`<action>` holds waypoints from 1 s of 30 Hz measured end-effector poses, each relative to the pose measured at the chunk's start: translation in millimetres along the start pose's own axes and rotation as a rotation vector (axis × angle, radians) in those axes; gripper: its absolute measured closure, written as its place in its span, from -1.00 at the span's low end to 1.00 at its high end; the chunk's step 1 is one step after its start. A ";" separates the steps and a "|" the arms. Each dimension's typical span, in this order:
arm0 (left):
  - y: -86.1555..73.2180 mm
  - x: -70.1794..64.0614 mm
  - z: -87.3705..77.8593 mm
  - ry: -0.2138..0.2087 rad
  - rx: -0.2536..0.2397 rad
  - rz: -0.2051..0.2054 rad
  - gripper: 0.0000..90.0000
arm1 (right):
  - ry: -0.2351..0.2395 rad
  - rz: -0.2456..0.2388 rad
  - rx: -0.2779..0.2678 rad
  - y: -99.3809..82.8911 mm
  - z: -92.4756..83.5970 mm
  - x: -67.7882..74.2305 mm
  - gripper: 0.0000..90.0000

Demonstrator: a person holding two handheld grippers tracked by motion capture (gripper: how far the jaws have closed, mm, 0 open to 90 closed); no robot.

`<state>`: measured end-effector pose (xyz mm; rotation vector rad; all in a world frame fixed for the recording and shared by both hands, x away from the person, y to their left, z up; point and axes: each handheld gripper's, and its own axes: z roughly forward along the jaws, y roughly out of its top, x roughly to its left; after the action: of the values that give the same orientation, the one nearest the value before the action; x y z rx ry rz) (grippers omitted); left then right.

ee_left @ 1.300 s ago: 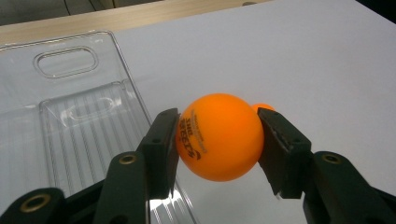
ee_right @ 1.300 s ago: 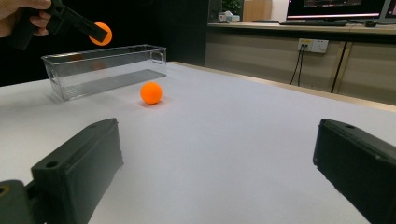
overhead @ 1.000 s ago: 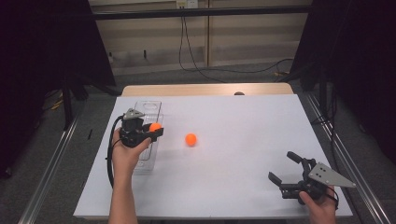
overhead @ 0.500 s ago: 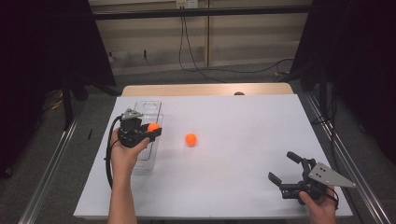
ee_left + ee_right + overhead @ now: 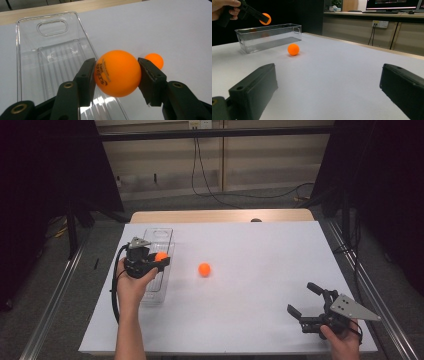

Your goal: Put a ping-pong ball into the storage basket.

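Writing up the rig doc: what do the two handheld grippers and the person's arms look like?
Both are black two-jaw units with blocky, flat-faced jaws. The left gripper and the right gripper each carry a grey three-cornered plate with small holes. A black cable loops from the left one. Brass-coloured pivot pins show at its jaw links. Forearms bare, no sleeves.

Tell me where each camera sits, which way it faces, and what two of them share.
High view: above the person's side, facing forward and down on the table; both forearms, left gripper, right gripper.
Left gripper view: along its jaws clamping the held ball, over the clear bin.
Right gripper view: low, across the table past its open jaws.
All share the loose ball.
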<state>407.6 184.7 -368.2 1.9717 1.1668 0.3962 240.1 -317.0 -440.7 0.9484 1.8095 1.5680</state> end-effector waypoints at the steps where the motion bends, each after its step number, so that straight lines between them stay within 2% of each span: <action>1: -0.3 -0.1 0.3 0.004 -0.003 -0.004 0.13 | 0.000 0.000 0.000 0.0 0.0 0.0 -0.98; 5: -1.0 2.0 -0.1 0.014 0.003 0.000 0.13 | 0.000 0.000 0.000 0.0 0.0 0.0 -0.98; 23: -11.3 15.9 2.9 0.074 0.007 -0.032 0.13 | 0.001 0.002 0.000 0.0 0.0 0.3 -0.98; 30: -14.2 20.1 3.6 0.103 0.023 -0.023 0.13 | 0.001 0.000 0.000 0.0 -0.1 0.1 -0.98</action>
<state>412.0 203.6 -383.8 1.9757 1.2631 0.4794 240.0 -316.9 -440.7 0.9481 1.8097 1.5688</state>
